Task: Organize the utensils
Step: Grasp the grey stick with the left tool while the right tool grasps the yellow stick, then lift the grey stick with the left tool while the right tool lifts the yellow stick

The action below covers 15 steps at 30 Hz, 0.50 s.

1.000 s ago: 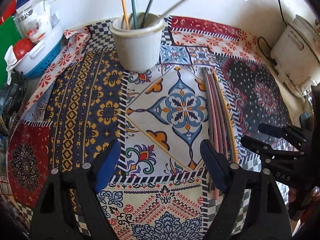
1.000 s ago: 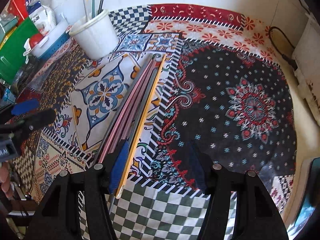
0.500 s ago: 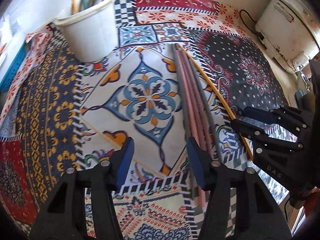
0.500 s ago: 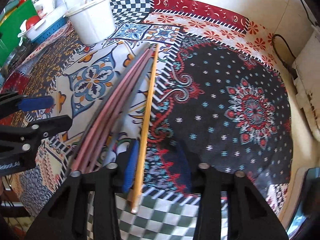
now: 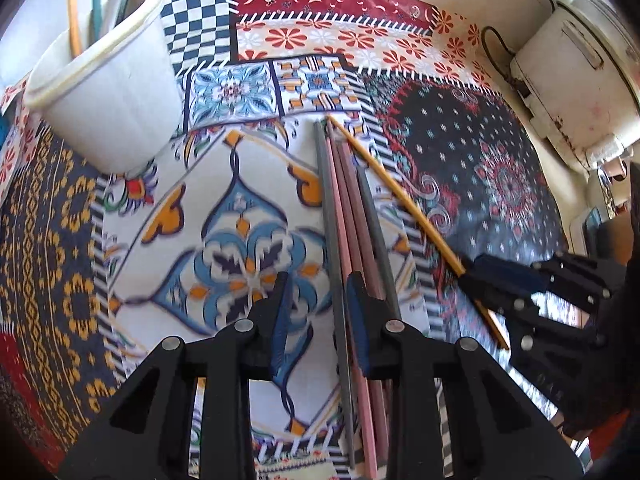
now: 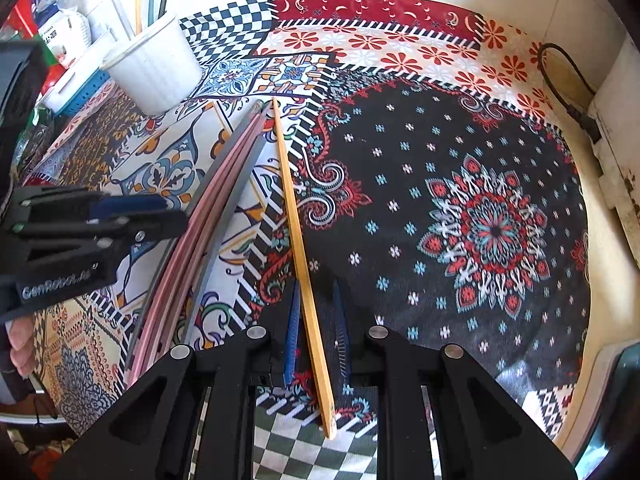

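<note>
Several long chopsticks lie on the patterned tablecloth: a grey one [image 5: 329, 216], pink ones [image 5: 347, 216] and another grey one [image 5: 374, 216], also in the right wrist view [image 6: 224, 184]. A yellow chopstick [image 6: 298, 240] lies apart to their right [image 5: 404, 196]. My left gripper [image 5: 316, 312] is open, its jaws straddling the leftmost grey chopstick. My right gripper [image 6: 316, 320] is open, narrowly, with the yellow chopstick between its jaws. A white cup [image 5: 108, 92] holding several upright sticks stands at the back left [image 6: 154, 68].
A white appliance [image 5: 576, 76] with a black cord [image 6: 568, 80] stands at the right edge. A blue basket [image 6: 80, 88] and packets sit beyond the cup at the left. The wall runs close behind the table.
Both grippers moved forward and lower toward the chopsticks and narrowed. The yellow chopstick has been swung away from the bundle and now lies between the right jaws.
</note>
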Each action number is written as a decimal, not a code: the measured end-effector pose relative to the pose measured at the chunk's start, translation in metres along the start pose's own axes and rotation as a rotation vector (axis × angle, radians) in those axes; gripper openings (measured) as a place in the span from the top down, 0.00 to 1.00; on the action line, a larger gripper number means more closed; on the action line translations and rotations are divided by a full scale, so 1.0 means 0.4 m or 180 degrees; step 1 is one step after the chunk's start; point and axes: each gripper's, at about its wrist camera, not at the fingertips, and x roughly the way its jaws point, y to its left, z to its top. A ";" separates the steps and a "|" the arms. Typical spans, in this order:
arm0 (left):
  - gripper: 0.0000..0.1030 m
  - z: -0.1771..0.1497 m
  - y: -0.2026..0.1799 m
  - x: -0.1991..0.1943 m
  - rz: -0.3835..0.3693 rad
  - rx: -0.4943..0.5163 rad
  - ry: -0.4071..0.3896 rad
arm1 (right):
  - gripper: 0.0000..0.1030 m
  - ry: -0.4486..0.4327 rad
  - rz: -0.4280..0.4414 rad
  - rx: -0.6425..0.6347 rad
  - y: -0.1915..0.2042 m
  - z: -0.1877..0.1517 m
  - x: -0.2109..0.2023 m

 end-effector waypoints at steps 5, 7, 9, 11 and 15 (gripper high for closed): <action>0.74 0.054 -0.009 0.024 0.0098 0.0016 -0.0027 | 0.85 0.0015 0.0056 -0.0039 -0.001 0.024 0.012; 0.76 0.071 -0.011 0.033 0.0140 0.0001 -0.0055 | 0.85 0.0019 0.0078 -0.0045 -0.001 0.032 0.016; 0.82 0.085 -0.009 0.039 0.0168 -0.0043 -0.0067 | 0.85 0.0023 0.0101 -0.0055 0.002 0.046 0.025; 0.94 0.089 -0.007 0.042 0.0255 -0.0059 -0.0081 | 0.85 0.0020 0.0107 -0.0071 0.006 0.052 0.027; 0.94 0.072 0.007 0.038 0.0246 -0.0071 -0.0069 | 0.86 0.0011 0.0105 -0.0104 0.015 0.066 0.038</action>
